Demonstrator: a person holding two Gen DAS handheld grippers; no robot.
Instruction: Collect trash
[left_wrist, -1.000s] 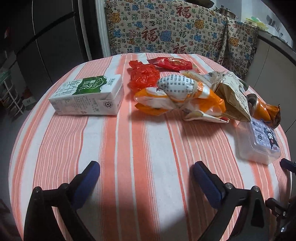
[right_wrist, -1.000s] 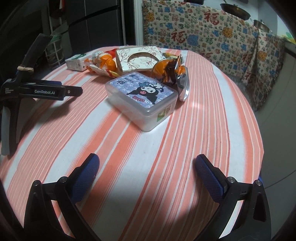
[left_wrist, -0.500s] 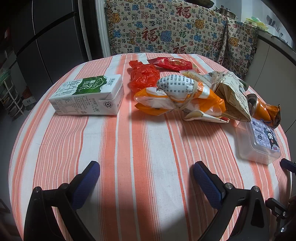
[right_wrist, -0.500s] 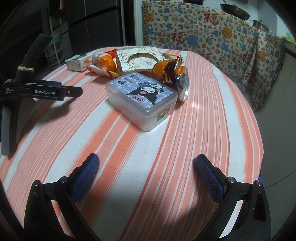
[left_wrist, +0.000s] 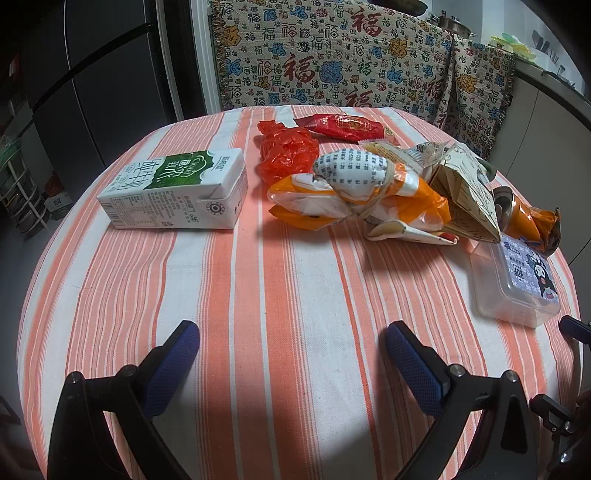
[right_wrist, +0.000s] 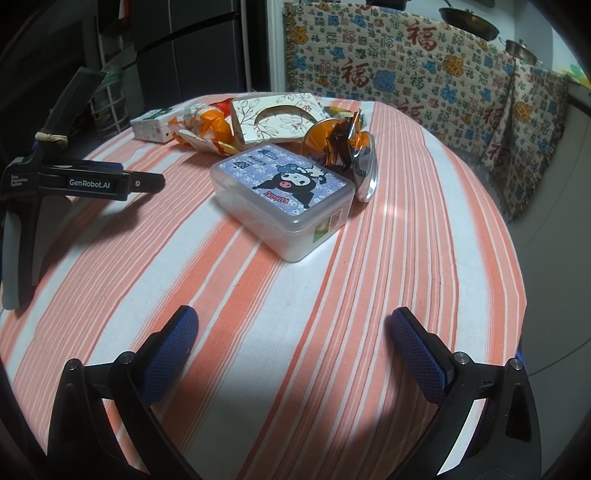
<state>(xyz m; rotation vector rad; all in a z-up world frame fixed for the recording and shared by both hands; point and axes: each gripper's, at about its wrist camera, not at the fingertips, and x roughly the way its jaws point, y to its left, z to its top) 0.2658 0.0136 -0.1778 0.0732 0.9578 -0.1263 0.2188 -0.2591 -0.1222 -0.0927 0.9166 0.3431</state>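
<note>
Left wrist: one milk carton (left_wrist: 177, 188), two red wrappers (left_wrist: 286, 155).

milk carton (right_wrist: 153, 125): mostly hidden behind wrappers | can (left_wrist: 517, 216): partly hidden

I see a round desk (left_wrist: 288, 295) covered by an orange-and-white striped woven cloth, lit brightly from above so the near part glares white. Behind it hangs a cream fabric throw (left_wrist: 332, 62) printed with red, blue and yellow Chinese characters, draped over what looks like a seat back. To the left stands a tall dark grey refrigerator (left_wrist: 96, 92) with a handle groove across its doors, beside a white door frame (left_wrist: 199, 55). A wire storage rack (left_wrist: 18, 192) sits low at far left. The grey floor (right_wrist: 554, 295) shows at right in my right wrist view, and metal pans (right_wrist: 469, 18) hang above the throw.
</note>
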